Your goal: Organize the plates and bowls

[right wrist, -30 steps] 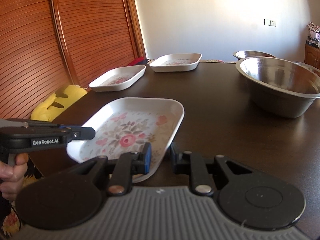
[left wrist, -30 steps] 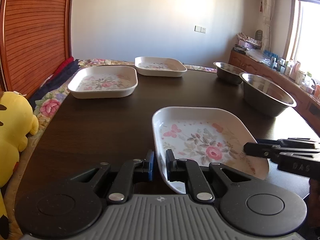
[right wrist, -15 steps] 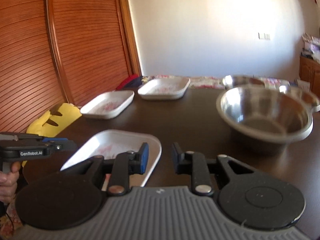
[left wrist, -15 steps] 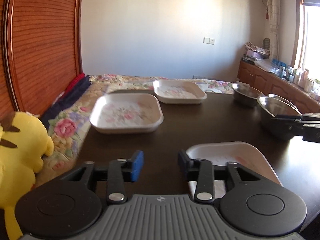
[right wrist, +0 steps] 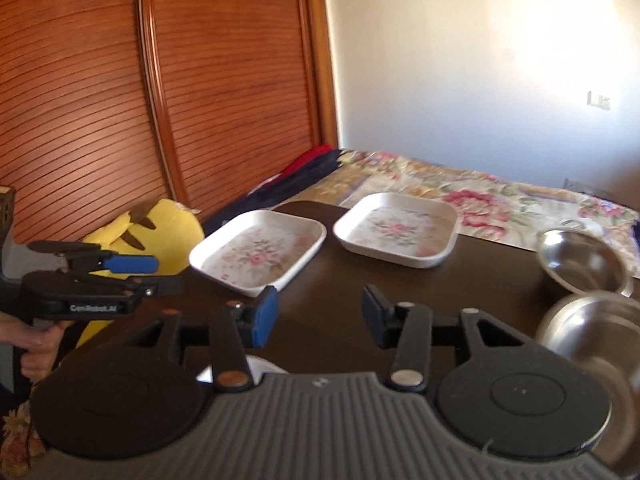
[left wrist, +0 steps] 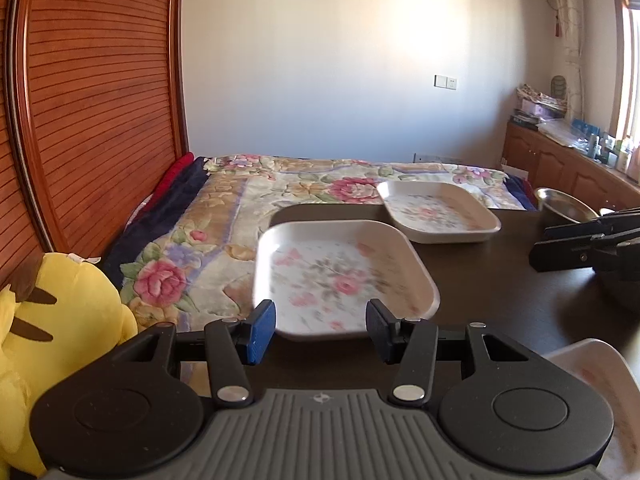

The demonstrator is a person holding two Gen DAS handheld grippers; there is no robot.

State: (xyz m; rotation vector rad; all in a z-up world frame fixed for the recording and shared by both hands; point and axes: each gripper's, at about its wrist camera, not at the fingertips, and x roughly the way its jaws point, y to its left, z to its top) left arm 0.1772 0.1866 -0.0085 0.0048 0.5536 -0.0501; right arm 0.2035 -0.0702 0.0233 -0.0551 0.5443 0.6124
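Two white floral plates lie side by side at the far left of the dark table (left wrist: 500,280): a nearer plate (left wrist: 340,276) (right wrist: 260,252) and a farther plate (left wrist: 436,212) (right wrist: 396,228). A third floral plate (left wrist: 592,376) shows only at the lower right edge. My left gripper (left wrist: 320,330) (right wrist: 164,276) hovers just short of the nearer plate, its jaws opening with nothing between the pads. My right gripper (right wrist: 320,316) (left wrist: 540,246) hangs over bare table, its jaws also opening and holding nothing. A small steel bowl (right wrist: 580,264) (left wrist: 564,202) and a larger steel bowl (right wrist: 592,328) stand at the right.
A yellow plush toy (left wrist: 60,320) sits off the table's left side. Behind the table is a bed with a floral cover (left wrist: 280,192), and a slatted wooden wall (right wrist: 100,100) stands to the left. A person's hand (right wrist: 36,340) holds the left gripper's handle.
Both grippers let go of the near floral plate's rim and opened. They rose and swung toward the two far plates, so the released plate slid to the lower edge of view.
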